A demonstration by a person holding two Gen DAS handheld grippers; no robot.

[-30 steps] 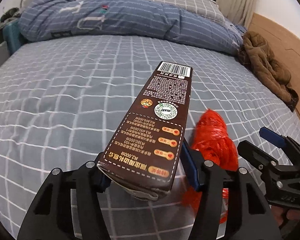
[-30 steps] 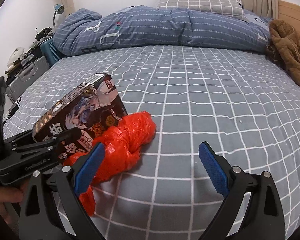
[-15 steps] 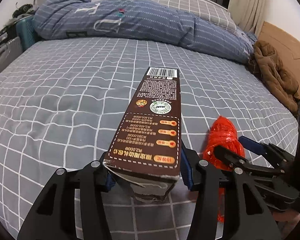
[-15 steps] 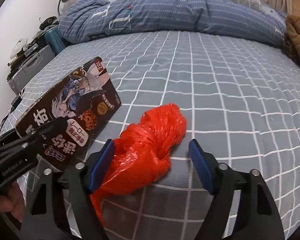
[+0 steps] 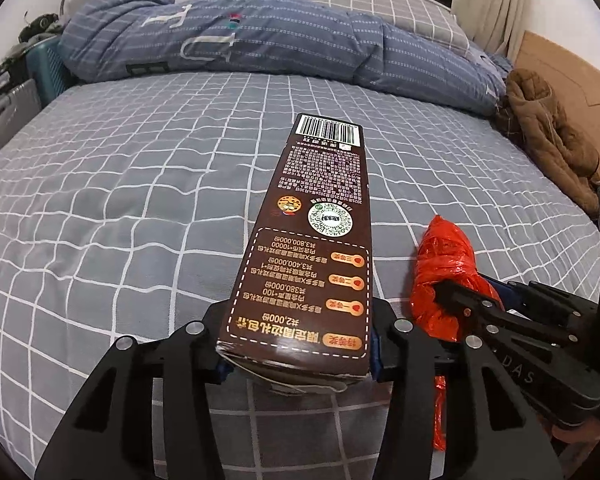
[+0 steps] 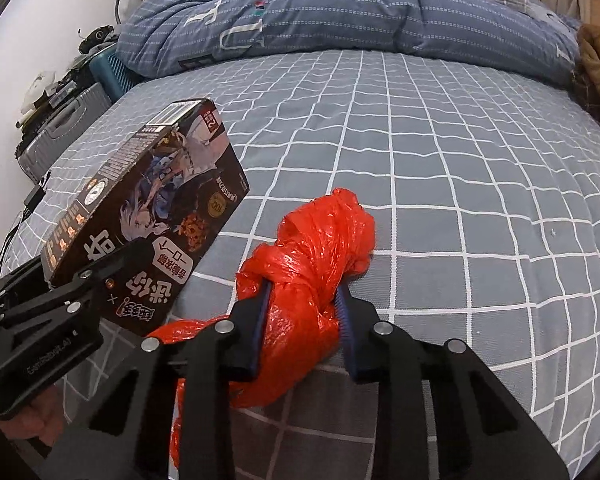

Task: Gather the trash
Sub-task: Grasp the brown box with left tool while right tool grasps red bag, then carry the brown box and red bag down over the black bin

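A wide bed (image 5: 140, 208) covered in a grey sheet with a white grid fills most of both views. Along its far side lies a rumpled blue striped duvet (image 5: 240, 40), with a grey checked pillow (image 5: 380, 4) behind it. A brown jacket (image 5: 548, 132) is bunched at the bed's right edge against a wooden headboard (image 5: 556, 60). Off the bed's left side stand a silver suitcase (image 6: 56, 128) and a teal crate (image 6: 114, 68).

The left gripper (image 5: 296, 344) pinches a long dark brown snack box (image 5: 316, 240) by its near end, one jaw pressed to each broad side. The box points away from the camera, raised above the sheet, with a barcode at its far end and gold printed text on its top face. From the right wrist view, the box (image 6: 152, 216) shows a cartoon figure on its broad side and tilts upward to the left.

Just right of the box, a crumpled red plastic bag (image 6: 316, 264) rests on the sheet near the bed's front edge. The right gripper (image 6: 302, 312) has its blue-padded jaws squeezed in against the bag's twisted middle, pinching it. A loose tail of the bag trails back beneath the gripper.
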